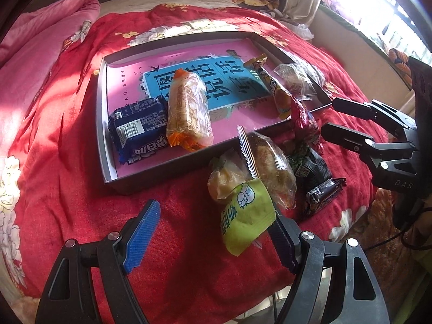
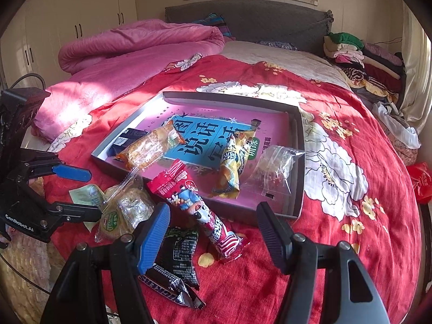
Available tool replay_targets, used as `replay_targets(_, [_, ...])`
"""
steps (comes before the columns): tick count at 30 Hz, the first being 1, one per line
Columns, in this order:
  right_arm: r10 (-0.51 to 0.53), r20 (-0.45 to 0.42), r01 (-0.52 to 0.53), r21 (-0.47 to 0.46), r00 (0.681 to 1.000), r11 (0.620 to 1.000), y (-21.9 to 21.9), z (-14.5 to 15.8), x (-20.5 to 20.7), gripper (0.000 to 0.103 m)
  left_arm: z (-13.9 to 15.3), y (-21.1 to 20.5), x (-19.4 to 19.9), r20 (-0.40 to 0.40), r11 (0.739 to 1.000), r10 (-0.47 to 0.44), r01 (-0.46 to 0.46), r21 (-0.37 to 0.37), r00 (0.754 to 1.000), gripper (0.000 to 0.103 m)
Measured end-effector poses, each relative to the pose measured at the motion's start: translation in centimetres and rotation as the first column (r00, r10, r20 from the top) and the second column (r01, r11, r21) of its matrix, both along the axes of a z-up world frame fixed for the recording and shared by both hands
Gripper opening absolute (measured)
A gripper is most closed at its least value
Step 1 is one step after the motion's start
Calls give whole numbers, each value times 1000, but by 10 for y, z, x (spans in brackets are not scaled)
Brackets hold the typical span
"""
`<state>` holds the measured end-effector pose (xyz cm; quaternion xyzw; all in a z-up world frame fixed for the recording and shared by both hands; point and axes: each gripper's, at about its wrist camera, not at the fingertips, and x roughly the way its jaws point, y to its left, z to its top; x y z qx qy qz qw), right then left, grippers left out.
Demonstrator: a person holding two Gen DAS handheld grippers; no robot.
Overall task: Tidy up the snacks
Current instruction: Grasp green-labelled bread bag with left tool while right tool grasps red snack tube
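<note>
Snacks lay in two lots on the red quilt (image 2: pixel 310 270) — four in the shallow tray (image 2: pixel 295 189), the rest heaped beside its near edge. Left gripper (image 1: pixel 213 240) hung over the heap, jaws apart, one finger touching the green packet (image 1: pixel 247 221). Right gripper (image 2: pixel 213 232) stood open too — nothing held — above the red tube (image 2: pixel 194 208).

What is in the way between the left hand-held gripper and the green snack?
Nothing visible. The left hand-held gripper is open, and the green snack lies right at its near finger on the red quilt. Beyond the snack, a clear-wrapped pastry sits between it and the tray.
</note>
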<state>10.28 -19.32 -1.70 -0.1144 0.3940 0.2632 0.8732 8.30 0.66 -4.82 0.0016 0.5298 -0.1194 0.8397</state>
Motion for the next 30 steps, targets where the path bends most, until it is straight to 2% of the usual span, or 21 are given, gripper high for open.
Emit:
replay_targets(3, [-3,-6,3,0,1000,1000,0,-1,2,66,-5,2,3,-18,1000,7,-7,-24,1000,79])
replay_targets(7, [-2,-14,2,-11,1000,1000,1,-4,3,66,-11,5,5,-30,1000,21,-22,-11,999,79])
replay_targets(14, [-3,-29,3,-22,1000,1000,2,-9,6,66,-11,13,12,-26,995,52,-54,-80,998,79])
replay_targets(19, [10,-35,-12,-51,999,999,7,-14,6,66,-14,11,15,-34,993,47,-51,-111,998,73])
replay_targets(24, [27,-11,-28,-125,1000,992,16,-21,4,66,-14,9,14,-38,992,25,-29,-119,999,68])
replay_targets(27, [30,-23,-33,-120,999,992,16,-23,5,66,-13,12,13,-45,992,17,-22,-128,999,67])
replay_targets(30, [14,-49,-19,-106,999,994,13,-27,10,60,-10,16,13,-38,989,26,-31,-141,999,66])
